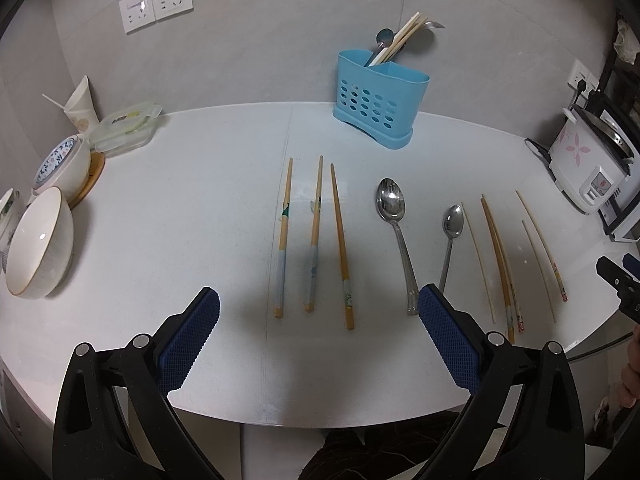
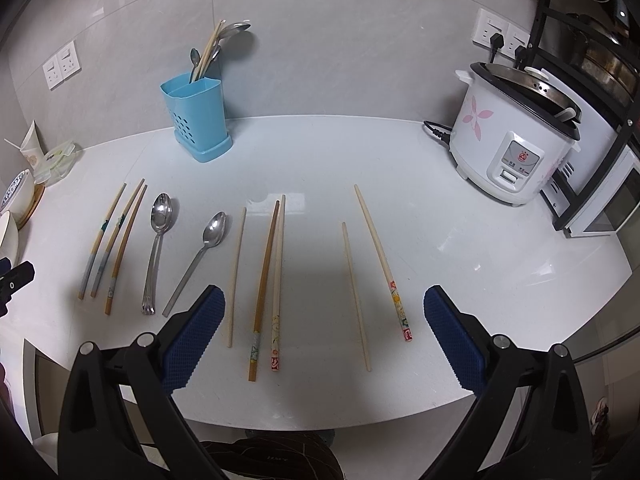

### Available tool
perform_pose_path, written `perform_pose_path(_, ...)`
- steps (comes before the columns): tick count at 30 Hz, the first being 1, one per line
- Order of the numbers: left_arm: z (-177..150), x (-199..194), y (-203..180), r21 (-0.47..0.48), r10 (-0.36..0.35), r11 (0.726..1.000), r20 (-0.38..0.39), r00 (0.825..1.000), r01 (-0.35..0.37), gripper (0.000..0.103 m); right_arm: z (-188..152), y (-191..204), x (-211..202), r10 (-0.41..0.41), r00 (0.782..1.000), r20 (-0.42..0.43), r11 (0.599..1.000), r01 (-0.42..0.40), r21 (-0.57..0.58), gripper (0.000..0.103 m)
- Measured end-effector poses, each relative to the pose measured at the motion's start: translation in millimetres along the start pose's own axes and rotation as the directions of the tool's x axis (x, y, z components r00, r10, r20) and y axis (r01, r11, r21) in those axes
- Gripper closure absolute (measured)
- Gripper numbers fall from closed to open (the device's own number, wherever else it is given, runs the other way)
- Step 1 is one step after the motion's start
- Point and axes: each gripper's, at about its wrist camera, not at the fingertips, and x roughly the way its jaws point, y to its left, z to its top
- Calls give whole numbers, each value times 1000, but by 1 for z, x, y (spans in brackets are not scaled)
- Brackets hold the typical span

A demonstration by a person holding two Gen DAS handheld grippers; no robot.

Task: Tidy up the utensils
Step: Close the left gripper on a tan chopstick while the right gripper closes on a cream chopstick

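We hold both the left gripper (image 1: 319, 306) and right gripper (image 2: 325, 304) wide and empty above the counter's near edge, where chopsticks (image 2: 265, 288) and spoons (image 2: 157, 240) lie in a row, ready for the blue holder (image 2: 197, 116) at the back edge.

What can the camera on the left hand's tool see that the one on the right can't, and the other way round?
Only the left wrist view shows the tipped white bowl whole, with the patterned bowl behind it; in the right view they sit cut off at the edge.

Only the right wrist view shows the rice cooker's control panel head-on and the black rack beside it.

Both show the blue utensil holder, already holding some spoons and chopsticks, two loose spoons and eight chopsticks on the white counter. Each tool's fingers are open and empty.
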Motion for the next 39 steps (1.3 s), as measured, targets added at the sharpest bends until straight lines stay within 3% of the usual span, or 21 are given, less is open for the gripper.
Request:
perform_pose_path(9, 31, 37, 27, -17, 34, 999, -45, 998, -35, 6, 28, 18, 24, 18, 999, -28, 999, -18, -26, 9)
perform_pose_path(18, 65, 102, 42, 3, 27, 1000, -128, 991, -27, 6, 46, 39, 92, 44, 981, -187, 998, -52, -35, 21)
perform_pose_path(28, 79, 165, 50, 21, 7, 1000, -262, 965, -1, 13, 39, 40, 156, 63, 909, -412, 997, -72, -5, 54)
perform_pose_path(39, 91, 208, 55, 53, 34, 999, -411, 911, -13, 18, 45, 46, 198, 77, 834, -546, 996, -85, 9, 64)
